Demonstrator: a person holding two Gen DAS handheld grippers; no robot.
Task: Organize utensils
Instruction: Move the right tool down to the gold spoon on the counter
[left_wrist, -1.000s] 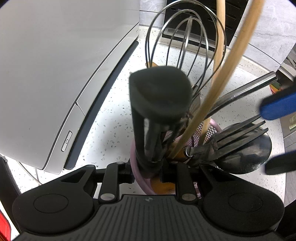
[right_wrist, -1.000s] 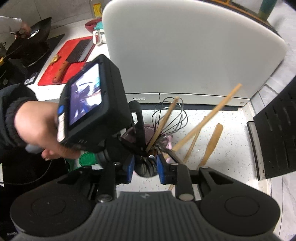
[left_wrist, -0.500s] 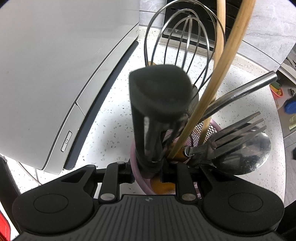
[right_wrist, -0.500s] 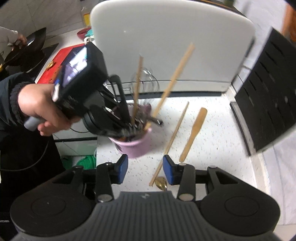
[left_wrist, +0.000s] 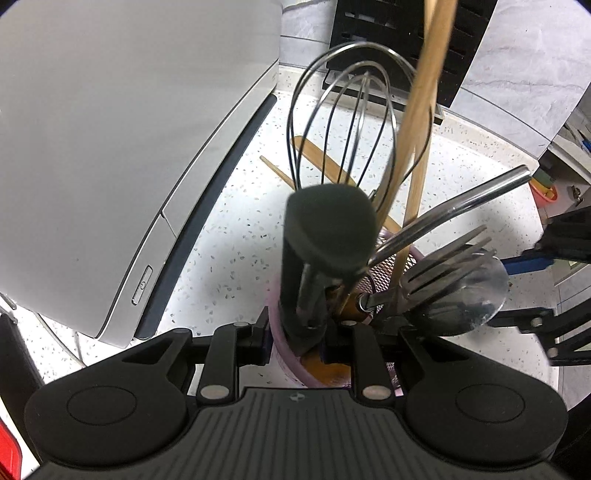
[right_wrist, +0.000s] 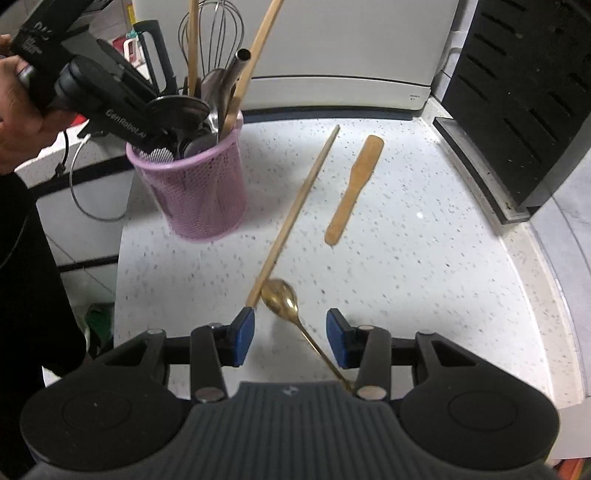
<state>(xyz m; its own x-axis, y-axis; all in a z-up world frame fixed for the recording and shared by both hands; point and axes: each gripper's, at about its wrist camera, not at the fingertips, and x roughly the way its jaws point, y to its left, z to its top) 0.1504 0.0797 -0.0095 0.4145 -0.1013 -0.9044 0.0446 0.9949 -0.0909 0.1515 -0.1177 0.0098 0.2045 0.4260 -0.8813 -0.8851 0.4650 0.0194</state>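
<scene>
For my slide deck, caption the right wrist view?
Open right gripper above a gold spoon on the counter; pink holder beyond.

The left wrist view looks steeply down along the left tongs (left_wrist: 297, 341), very close over the purple utensil holder (left_wrist: 280, 350). The right wrist view looks down along the right tongs (right_wrist: 291, 341) from farther back, onto the speckled bench (right_wrist: 406, 258). Both share the holder (right_wrist: 195, 184), the whisk (left_wrist: 354, 122) and the white appliance (left_wrist: 129, 129).

Bright even indoor light, soft shadows, strong fisheye edge bending, slight motion blur
</scene>
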